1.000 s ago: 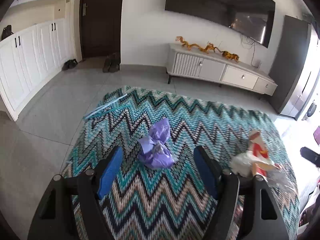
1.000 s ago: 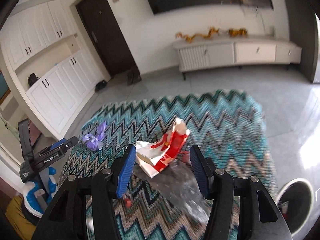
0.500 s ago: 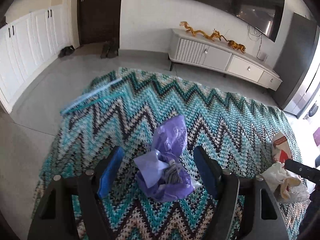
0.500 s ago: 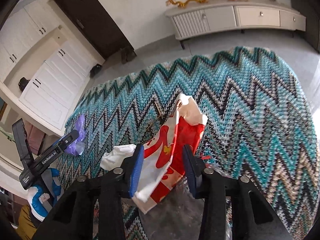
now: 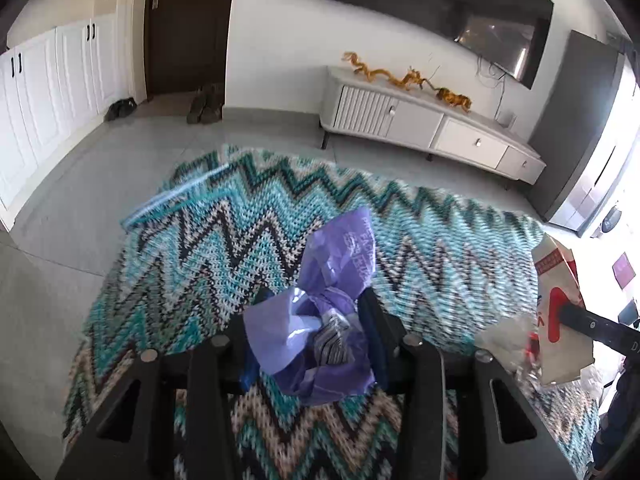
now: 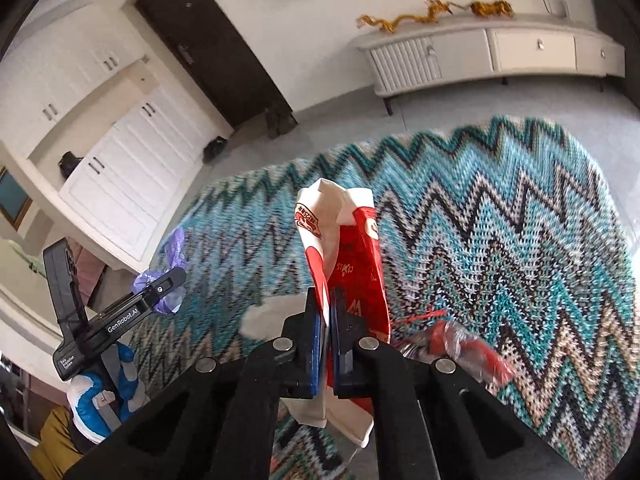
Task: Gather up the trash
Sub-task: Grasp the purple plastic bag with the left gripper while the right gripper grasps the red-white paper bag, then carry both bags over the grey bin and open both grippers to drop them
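My left gripper (image 5: 314, 336) is shut on a crumpled purple plastic bag (image 5: 332, 280) and holds it above the zigzag rug (image 5: 224, 248). My right gripper (image 6: 329, 312) is shut on a red and white paper bag (image 6: 352, 248), held upright above the rug (image 6: 500, 240). The paper bag also shows in the left wrist view (image 5: 556, 308), and the purple bag in the right wrist view (image 6: 168, 276). A white crumpled tissue (image 6: 268, 316) and a clear wrapper with red print (image 6: 452, 344) lie on the rug under the paper bag.
A low white TV cabinet (image 5: 428, 124) stands against the far wall under a TV (image 5: 460, 12). White cupboards (image 5: 48, 92) line the left wall beside a dark door (image 5: 188, 24) with shoes (image 5: 206, 108). A clear teal-edged plastic strip (image 5: 176, 204) lies at the rug's far left.
Both grippers have closed: the left on the purple bag, the right on the red and white paper bag. Both bags have been lifted off the rug.
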Available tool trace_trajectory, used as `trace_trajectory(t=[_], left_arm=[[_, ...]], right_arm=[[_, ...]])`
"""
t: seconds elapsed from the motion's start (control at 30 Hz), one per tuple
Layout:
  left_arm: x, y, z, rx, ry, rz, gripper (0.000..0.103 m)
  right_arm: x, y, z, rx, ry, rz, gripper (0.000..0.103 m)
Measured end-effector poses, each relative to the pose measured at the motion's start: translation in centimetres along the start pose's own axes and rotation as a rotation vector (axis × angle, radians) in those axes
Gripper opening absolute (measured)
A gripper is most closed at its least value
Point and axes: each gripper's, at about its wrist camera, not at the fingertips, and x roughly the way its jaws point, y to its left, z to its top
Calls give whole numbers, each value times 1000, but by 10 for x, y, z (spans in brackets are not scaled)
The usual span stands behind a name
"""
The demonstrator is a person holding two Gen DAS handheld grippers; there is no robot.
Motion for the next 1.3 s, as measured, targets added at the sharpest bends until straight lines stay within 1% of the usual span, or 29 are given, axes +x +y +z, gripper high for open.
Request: trace_trajectory(t=[0.17, 0.43, 0.6, 0.7, 0.9, 1.03, 1.2, 1.3], left_arm=[[-46, -8, -7, 23, -52, -7, 40], [-125, -32, -19, 55, -136, -36, 40], [-168, -66, -24, 108, -187, -62, 40], [-194, -94, -26, 147, -221, -90, 40], [-235, -152, -29, 213, -269, -169, 40], [-251, -200, -35, 269, -287, -222, 40], [-258, -264, -47, 333, -296, -283, 40], [-254, -305, -58, 382, -289, -292, 40]], right_arm=[[-37, 26, -9, -80, -51, -17, 4], [-112, 67, -42, -214, -157, -40, 4], [-167, 82, -65, -279, -236, -78, 4], [-194, 82, -73, -285, -273, -86, 4], [-251, 62, -88, -256, -361, -111, 4], [-289, 34, -97, -211, -420, -131, 4], [-332, -8, -113, -154, -472, -185, 4], [-354, -42, -122, -109, -497, -230, 4]])
